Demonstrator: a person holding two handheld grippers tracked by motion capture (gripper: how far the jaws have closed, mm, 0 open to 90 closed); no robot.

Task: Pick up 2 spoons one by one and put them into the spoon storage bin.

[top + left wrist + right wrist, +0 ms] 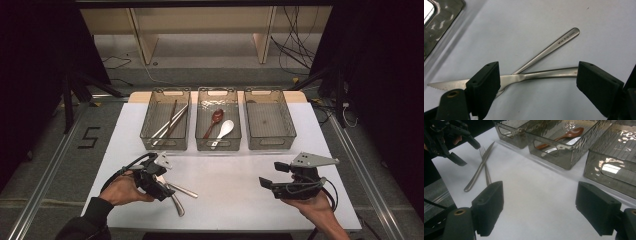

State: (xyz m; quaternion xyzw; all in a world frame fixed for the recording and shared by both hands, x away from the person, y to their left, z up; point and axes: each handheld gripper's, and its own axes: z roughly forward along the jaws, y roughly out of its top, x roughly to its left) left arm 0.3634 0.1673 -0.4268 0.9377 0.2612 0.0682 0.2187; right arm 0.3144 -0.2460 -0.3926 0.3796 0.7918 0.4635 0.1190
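My left gripper [159,184] sits low over the knife [524,77] and fork [549,48], jaws spread wide, nothing pinched. In the left gripper view the knife runs crosswise between my two jaws: serrated blade passing behind the left jaw, handle end reaching almost to the right jaw. I cannot tell whether either jaw touches the metal. The fork lies crossed with the knife, its handle angling away past the knife's middle; its tines are hidden where the two cross, behind my left jaw.

Taking the middle bin [218,126] as my landmark: knife and fork lie on the white table [235,195] well short of it, nearer me and off to its left. In the right gripper view the knife [480,166] and fork [486,171] lie crossed, points toward the bins, with my left gripper [461,150] hanging just over their far ends.

Inside the middle bin: a brown spoon [214,121] and a white spoon [223,132], side by side. The bin to its left [166,125] holds chopsticks [171,121]. The bin to its right [269,125] shows a bare floor.

My right gripper [265,183] is held above the table nearer me than the right-hand bin, well apart from the knife and fork. Jaws spread, nothing between them but tabletop.
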